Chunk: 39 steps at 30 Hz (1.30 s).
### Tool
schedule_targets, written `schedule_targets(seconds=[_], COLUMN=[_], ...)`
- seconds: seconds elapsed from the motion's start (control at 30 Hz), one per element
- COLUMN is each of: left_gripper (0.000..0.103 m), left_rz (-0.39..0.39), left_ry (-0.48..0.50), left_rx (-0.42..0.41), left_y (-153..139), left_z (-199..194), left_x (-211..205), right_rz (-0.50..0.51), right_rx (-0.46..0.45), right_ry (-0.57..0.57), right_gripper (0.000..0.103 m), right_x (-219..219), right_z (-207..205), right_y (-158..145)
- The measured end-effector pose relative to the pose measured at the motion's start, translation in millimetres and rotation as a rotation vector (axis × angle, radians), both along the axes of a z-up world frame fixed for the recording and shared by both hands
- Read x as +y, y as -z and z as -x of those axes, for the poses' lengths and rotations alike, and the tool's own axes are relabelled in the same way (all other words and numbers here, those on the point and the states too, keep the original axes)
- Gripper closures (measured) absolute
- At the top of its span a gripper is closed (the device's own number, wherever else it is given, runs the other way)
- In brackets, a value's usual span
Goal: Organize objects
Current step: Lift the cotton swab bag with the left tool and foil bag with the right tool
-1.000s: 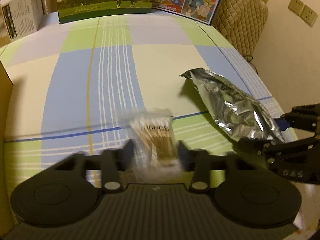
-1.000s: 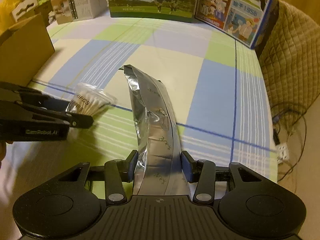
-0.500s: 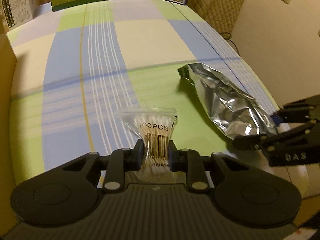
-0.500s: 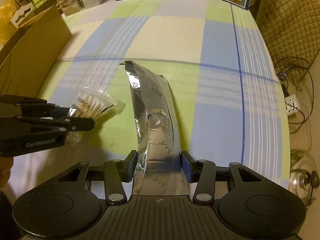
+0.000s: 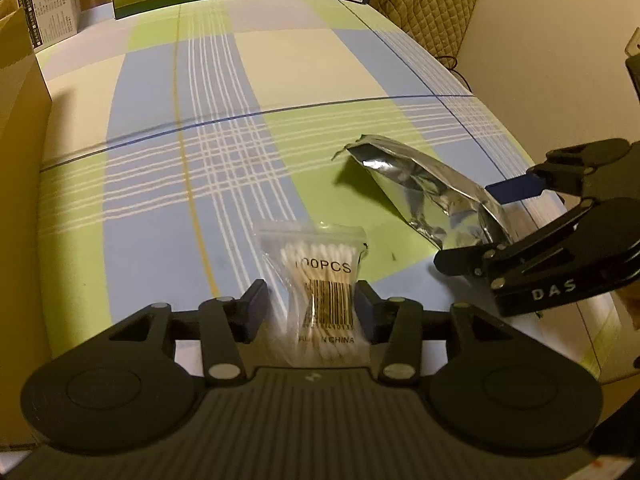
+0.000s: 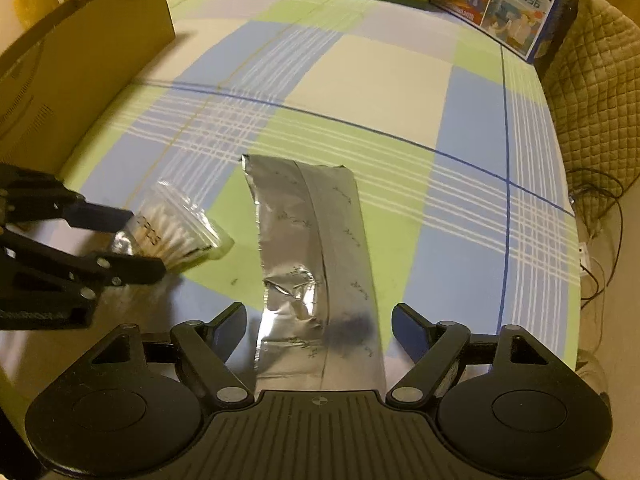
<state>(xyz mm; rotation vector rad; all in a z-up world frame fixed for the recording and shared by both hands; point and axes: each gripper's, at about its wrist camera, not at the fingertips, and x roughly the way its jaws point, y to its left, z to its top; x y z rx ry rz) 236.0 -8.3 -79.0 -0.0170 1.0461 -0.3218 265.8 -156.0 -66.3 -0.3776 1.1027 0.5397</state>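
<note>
A clear bag of cotton swabs [image 5: 320, 280] marked 100PCS lies on the checked tablecloth [image 5: 280, 80] between the fingers of my left gripper [image 5: 310, 306], which is open with gaps on both sides. The bag also shows in the right wrist view [image 6: 180, 232], beside the left gripper [image 6: 128, 240]. A silver foil pouch [image 6: 316, 264] lies flat between the fingers of my right gripper [image 6: 320, 332], which is open wide. In the left wrist view the pouch [image 5: 424, 196] sits to the right, with the right gripper [image 5: 496, 224] around its near end.
A cardboard box [image 6: 72, 76] stands along the table's left side. Milk cartons [image 6: 504, 4] and a white box [image 5: 44, 12] line the far edge. A quilted chair [image 6: 592, 92] and floor cables [image 6: 596, 240] are off the right edge.
Both grippers have opened: the left let go of the swab bag and the right let go of the foil pouch. Both items now lie on the cloth.
</note>
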Motion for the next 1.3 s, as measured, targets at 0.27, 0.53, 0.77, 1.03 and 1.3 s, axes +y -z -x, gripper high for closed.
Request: schedule_targets(seconds=[0.27,0.53,0.77,1.03,1.3], left_gripper=[0.061,0.073,0.084,0.084,0.084], left_rz=[-0.005,-0.115,-0.066,-0.047,0.010], left_ry=[0.027,0.083,0.058,0.002,-0.072], left_rx=[0.002,-0.032,-0.016,-0.074,-0.116], left_y=[5,8,5,-22,-55], left_z=[-7,-2,3,31,73], left_x=[-7,-21,-16,-9,9], right_rz=[0.007,0.007,-0.051,-0.158,-0.269], right_rx=[0.043,0.047,0.025,-0.047,-0.100], right_ry=[0.003,0.021,0.077,0.154,0.205], right_gripper=[0.040,0.061,0.067,0.067,0.067], right_x=[2,3,-6,-14,-9], right_z=[-11,-9,-1,26,84], right_y=[10,6,-9,-38,-56])
